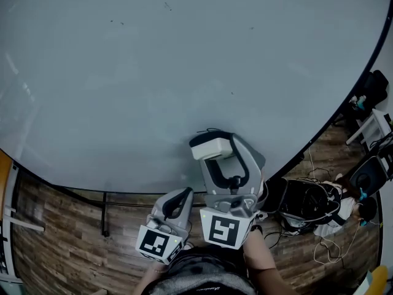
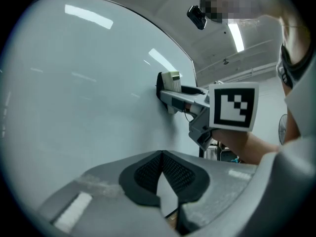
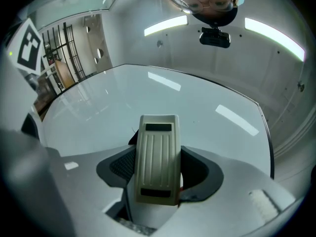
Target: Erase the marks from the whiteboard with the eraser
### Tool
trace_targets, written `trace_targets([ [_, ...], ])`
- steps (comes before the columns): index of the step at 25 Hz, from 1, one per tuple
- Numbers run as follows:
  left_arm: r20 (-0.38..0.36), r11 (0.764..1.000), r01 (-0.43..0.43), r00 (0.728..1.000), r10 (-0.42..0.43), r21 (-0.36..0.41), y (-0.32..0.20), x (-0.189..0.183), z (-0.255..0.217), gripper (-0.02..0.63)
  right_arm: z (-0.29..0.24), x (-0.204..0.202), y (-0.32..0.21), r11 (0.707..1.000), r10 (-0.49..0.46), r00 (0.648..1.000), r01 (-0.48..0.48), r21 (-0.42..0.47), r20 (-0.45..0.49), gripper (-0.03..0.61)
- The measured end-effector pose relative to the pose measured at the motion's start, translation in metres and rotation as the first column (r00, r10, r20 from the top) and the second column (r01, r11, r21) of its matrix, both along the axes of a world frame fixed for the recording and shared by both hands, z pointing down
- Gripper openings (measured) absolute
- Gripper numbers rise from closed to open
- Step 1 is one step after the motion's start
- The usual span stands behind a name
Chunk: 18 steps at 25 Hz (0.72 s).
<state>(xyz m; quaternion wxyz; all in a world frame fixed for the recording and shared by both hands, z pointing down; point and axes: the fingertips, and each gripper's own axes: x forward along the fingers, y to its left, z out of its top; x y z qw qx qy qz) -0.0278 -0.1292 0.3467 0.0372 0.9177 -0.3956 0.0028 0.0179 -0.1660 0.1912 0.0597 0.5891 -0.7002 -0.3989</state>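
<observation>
Nearest, the left tongs [image 2: 162, 154] are closed on nothing. The right tongs [image 3: 157, 174] clamp the cream eraser [image 3: 158, 152] by its long sides, long axis upright, ribbed back outward, dark face against the whiteboard [image 3: 217, 132].

Grey left gripper [image 1: 183, 193], grey right gripper [image 1: 215, 143], black pads [image 2: 145, 174], marker cubes [image 1: 221, 229]
</observation>
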Motion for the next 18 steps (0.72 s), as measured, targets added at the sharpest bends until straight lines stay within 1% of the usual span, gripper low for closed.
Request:
trace_targets([
  [3,-0.01,1.0,0.022,1.0,-0.022,0.0,0.011,-0.013,0.018,-0.002,0.0,-0.017,0.008,1.0,-0.022,1.0,0.022,0.022,-0.006,0.261],
  [7,-0.014,0.998,0.056,0.998,-0.056,0.005,0.016,-0.015,0.022,-0.002,-0.006,-0.022,0.013,0.998,-0.037,0.999,0.038,0.049,-0.013,0.261],
  [9,-0.017,0.996,0.083,0.996,-0.082,0.017,0.021,-0.028,0.021,-0.002,-0.01,-0.041,0.021,0.995,-0.062,0.997,0.065,0.071,-0.04,0.261],
  [12,-0.022,0.993,0.112,0.994,-0.112,0.025,0.025,-0.06,0.019,-0.002,-0.012,-0.091,0.028,0.99,-0.111,0.991,0.118,0.081,-0.08,0.261],
  [14,-0.023,0.99,0.137,0.99,-0.136,0.022,0.023,-0.071,0.019,-0.002,-0.011,-0.114,0.027,0.984,-0.151,0.984,0.159,0.084,-0.098,0.261],
  [16,-0.024,0.986,0.167,0.986,-0.167,0.019,0.021,-0.076,0.019,-0.002,-0.011,-0.125,0.026,0.979,-0.171,0.978,0.182,0.095,-0.118,0.261],
  [18,-0.024,0.981,0.191,0.981,-0.19,0.016,0.021,-0.076,0.02,-0.002,-0.011,-0.124,0.026,0.976,-0.174,0.977,0.188,0.106,-0.126,0.262],
])
